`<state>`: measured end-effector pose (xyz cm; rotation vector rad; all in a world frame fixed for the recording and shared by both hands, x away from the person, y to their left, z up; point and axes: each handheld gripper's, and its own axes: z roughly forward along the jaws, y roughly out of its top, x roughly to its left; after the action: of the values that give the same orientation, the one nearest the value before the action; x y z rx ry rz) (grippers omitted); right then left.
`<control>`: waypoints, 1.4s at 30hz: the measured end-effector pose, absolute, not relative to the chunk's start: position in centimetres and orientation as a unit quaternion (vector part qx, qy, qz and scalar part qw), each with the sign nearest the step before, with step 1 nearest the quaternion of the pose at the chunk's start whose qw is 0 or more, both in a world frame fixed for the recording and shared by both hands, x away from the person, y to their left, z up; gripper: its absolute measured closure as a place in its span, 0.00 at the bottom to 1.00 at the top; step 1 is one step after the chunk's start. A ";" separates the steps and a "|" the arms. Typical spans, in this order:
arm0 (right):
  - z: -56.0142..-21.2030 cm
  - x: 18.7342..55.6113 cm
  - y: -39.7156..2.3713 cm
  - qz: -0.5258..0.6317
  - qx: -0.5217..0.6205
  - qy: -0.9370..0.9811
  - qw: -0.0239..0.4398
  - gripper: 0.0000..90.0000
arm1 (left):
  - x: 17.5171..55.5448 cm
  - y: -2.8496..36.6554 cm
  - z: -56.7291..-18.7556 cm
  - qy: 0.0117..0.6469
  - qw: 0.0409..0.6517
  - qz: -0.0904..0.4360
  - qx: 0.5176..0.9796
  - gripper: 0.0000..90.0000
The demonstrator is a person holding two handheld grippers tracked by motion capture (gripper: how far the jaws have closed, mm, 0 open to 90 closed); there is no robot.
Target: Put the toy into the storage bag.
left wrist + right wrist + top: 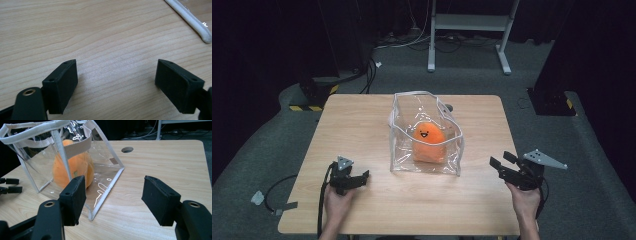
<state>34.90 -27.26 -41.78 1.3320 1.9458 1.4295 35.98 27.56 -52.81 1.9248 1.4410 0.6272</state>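
A plush toy (428,142) sits inside the clear bag (447,162) at the table's (362,125) middle; the left gripper (354,181) rests near the front-left corner, and the right gripper (503,162) is at the right edge.

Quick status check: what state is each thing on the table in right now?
Clear bag: upright, top open, handles up.
Orange plush toy: inside the bag, face showing.
Left gripper: jaws open, nothing between them, low over the table.
Right gripper: jaws open, nothing held, beside the bag's corner.

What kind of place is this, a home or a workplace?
Probably a lab or test room: a bare wooden table on grey carpet, loose cables beneath a white metal stand, and dark surroundings.
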 end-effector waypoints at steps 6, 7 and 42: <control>-42.2 35.0 -27.0 0.507 0.476 0.693 0.189 0.39 | 36.0 27.6 -52.8 0.549 0.323 0.239 0.733 0.20; -42.3 35.1 -26.9 0.506 0.476 0.694 0.189 0.39 | 36.0 27.5 -52.8 0.550 0.324 0.239 0.732 0.20; -45.9 36.2 -26.4 0.477 0.505 0.698 0.177 0.39 | 36.0 27.5 -52.8 0.550 0.324 0.239 0.732 0.21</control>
<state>36.19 -26.43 -45.88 1.4292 1.9746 1.3500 35.98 27.54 -52.82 1.9197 1.4423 0.6272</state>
